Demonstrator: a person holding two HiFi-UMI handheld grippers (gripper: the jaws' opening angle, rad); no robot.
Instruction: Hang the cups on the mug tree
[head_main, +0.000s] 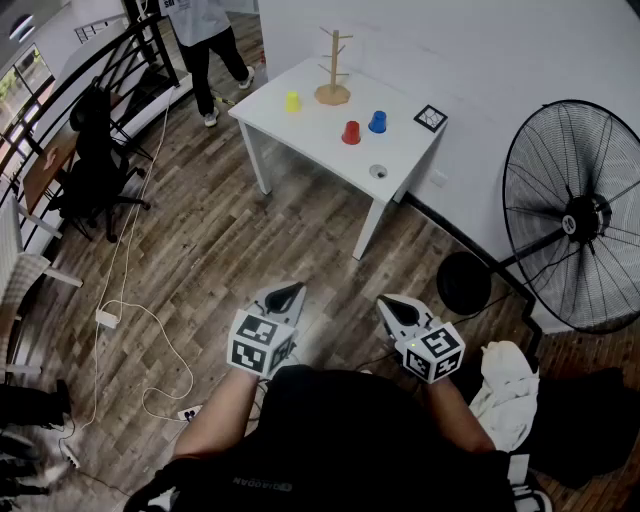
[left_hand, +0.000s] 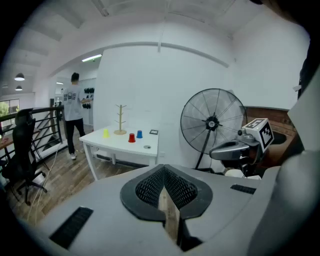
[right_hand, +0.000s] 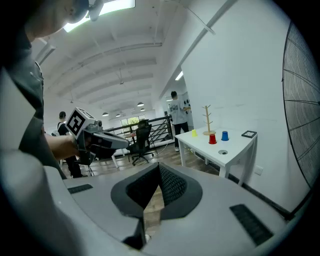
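Barely at the approach step tbh. Holding the left gripper (head_main: 286, 293) and right gripper (head_main: 400, 309) clamped together, nothing pinched in either, well back from the white table (head_main: 290, 135). Can see the wooden mug tree (head_main: 334, 70) by the tabletop's far edge, yellow plastic cup (head_main: 292, 101) toward the left corner, red plastic cup (head_main: 351, 132) and blue plastic cup (head_main: 377, 122) mid-tabletop, none hung. Next up, probably: walk over, open up, grab one.

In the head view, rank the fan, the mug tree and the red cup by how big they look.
1. fan, largest, though nearest the camera
2. mug tree
3. red cup, smallest
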